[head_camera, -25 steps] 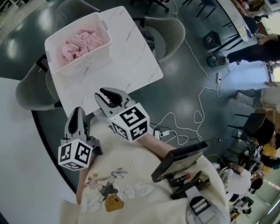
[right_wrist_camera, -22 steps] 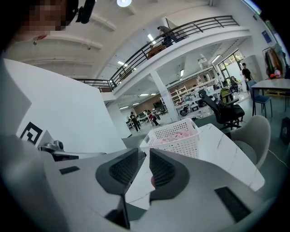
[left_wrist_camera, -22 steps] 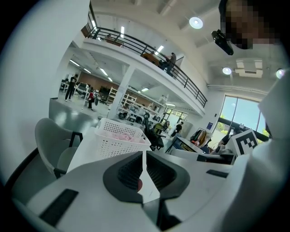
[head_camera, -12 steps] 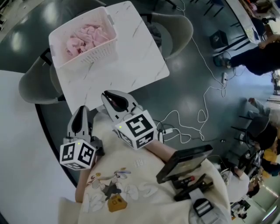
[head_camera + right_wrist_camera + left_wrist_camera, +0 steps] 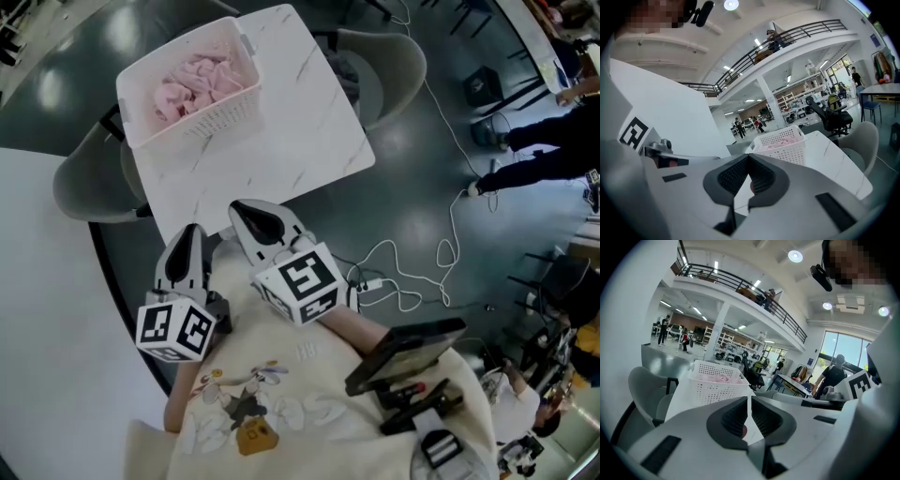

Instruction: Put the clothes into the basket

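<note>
The worktop (image 5: 281, 141) lies bare from its near edge to the white basket (image 5: 202, 117) at far left. Grey chairs (image 5: 80, 187) stand against its left and far-right sides.

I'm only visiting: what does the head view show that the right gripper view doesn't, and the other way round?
Only the head view: the person's cream shirt with a cartoon print, and a white cable looping over the dark floor.
Only the right gripper view: a railed balcony, a ceiling light, a black office chair and people far off.
Both: the white basket holding pink clothes, on the white marble table, with a grey chair beside it.
</note>
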{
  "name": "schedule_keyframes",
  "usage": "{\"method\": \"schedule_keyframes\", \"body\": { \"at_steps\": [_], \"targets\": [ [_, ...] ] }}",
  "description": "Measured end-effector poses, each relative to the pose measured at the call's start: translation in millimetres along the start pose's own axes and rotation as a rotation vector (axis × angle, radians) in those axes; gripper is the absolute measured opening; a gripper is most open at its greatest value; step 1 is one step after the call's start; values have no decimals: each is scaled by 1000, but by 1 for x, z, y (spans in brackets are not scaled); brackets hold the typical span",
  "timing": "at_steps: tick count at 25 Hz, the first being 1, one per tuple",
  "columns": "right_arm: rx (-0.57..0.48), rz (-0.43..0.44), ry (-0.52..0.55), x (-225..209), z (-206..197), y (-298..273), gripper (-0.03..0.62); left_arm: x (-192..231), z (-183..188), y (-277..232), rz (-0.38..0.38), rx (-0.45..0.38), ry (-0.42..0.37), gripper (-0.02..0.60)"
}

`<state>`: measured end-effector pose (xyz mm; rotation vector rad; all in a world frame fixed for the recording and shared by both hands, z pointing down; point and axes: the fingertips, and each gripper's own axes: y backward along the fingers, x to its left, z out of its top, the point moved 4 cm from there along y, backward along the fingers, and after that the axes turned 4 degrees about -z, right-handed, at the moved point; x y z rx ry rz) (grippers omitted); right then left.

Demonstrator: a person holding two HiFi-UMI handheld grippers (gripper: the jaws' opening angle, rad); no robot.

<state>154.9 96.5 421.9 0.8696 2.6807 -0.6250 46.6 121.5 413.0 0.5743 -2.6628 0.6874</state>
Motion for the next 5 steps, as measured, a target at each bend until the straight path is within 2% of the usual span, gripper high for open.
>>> {"method": "schedule_keyframes", "body": {
  "at_steps": [5],
  "targets": [
    [-13,-9,2,-5,-2,3,8,-2,0,-2,-8,-4,-1,34]
  ]
}}
